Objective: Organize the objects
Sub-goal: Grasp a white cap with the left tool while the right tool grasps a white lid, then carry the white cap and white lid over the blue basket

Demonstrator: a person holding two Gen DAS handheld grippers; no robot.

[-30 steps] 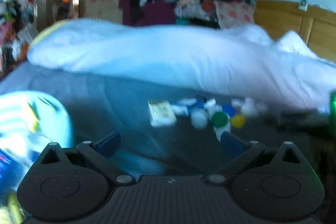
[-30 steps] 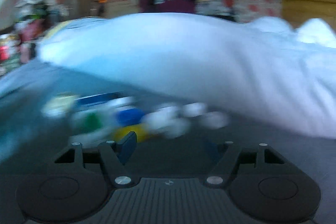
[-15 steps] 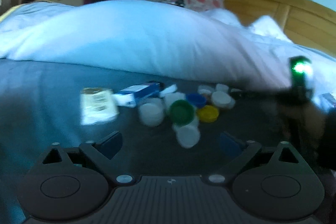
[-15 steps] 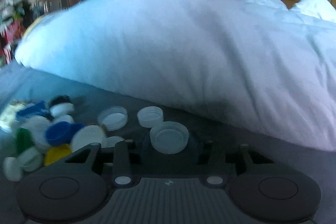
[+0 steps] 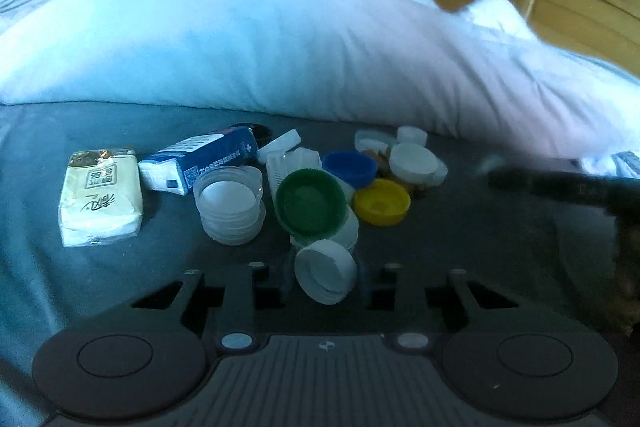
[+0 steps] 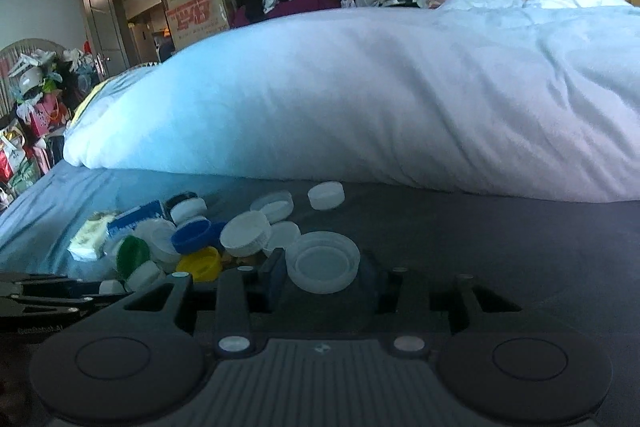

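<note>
Both wrist views low, near bedsheet, facing duvet (image 5: 280, 39); share cap pile (image 6: 192, 243).

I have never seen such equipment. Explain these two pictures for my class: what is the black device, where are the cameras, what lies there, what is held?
No robot: a person holds two tools, each with two jaws. A camera on each tool looks forward along its jaws, so the black shape below is the tool. One picture comes from the left gripper, the other from the right gripper. On the grey sheet, before a white duvet, lies a heap of bottle caps, including a green cap, a yellow cap and a blue cap, beside a tissue pack and a blue box. The left jaws seem closed on a white cap, the right on a clear cap.
</note>
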